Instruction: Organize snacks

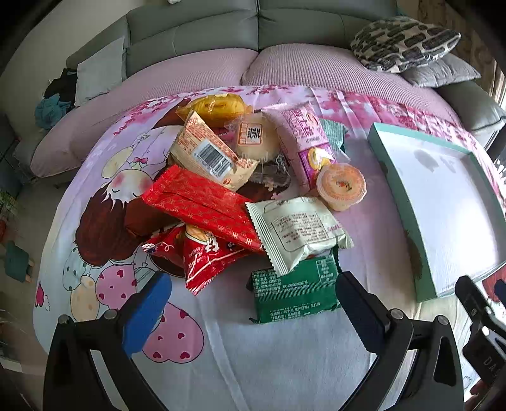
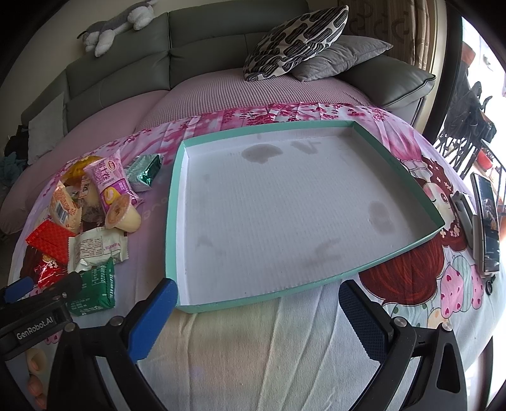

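Observation:
A heap of snacks lies on a cartoon-print cloth: a green packet [image 1: 295, 292] nearest, a white packet [image 1: 299, 229], a long red packet [image 1: 202, 205], a red bag [image 1: 205, 256], a jelly cup [image 1: 341, 185], a pink packet [image 1: 305, 142] and a barcode packet [image 1: 208, 151]. My left gripper [image 1: 253, 309] is open just short of the green packet, holding nothing. A shallow teal tray [image 2: 175, 196] with a white, stained floor stands to the right of the heap, with nothing in it. My right gripper [image 2: 257, 313] is open at the tray's near edge, also holding nothing.
A grey sofa with a patterned pillow [image 2: 294, 38] and a grey pillow [image 2: 341, 55] runs behind the table. A phone on a stand [image 2: 487, 221] sits at the table's right edge. A plush toy [image 2: 117, 25] lies on the sofa back.

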Available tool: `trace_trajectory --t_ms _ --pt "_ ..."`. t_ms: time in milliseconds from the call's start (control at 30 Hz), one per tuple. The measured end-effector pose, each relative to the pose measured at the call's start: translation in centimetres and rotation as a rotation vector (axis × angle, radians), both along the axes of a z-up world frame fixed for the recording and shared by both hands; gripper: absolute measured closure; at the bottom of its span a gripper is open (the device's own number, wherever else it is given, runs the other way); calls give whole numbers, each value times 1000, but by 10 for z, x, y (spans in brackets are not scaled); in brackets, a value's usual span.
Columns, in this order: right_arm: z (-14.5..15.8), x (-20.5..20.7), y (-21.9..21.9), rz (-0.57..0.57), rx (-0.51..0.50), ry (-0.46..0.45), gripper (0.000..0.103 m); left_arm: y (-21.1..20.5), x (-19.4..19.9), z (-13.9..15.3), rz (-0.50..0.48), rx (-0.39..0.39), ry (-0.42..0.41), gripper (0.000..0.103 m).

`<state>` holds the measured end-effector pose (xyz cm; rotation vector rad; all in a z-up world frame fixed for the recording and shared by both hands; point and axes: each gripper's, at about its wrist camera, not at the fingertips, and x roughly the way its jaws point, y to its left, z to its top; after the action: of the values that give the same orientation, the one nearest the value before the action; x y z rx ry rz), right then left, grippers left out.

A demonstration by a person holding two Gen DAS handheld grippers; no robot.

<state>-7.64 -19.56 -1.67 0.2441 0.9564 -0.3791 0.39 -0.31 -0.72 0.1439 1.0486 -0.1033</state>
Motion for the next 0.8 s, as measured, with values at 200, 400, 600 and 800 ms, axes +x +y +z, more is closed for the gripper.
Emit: trace_trajectory --t_ms 200,400,600,800 --pt "11 3 14 86 10 -82 0 21 4 15 94 -73 -81 0" --pt "11 17 39 202 43 -122 0 49 16 13 182 -160 -53 0" --pt "8 29 75 335 58 -131 0 71 22 -3 244 -111 31 0" --pt "-3 41 108 436 82 -86 0 91 25 -16 263 -96 95 0"
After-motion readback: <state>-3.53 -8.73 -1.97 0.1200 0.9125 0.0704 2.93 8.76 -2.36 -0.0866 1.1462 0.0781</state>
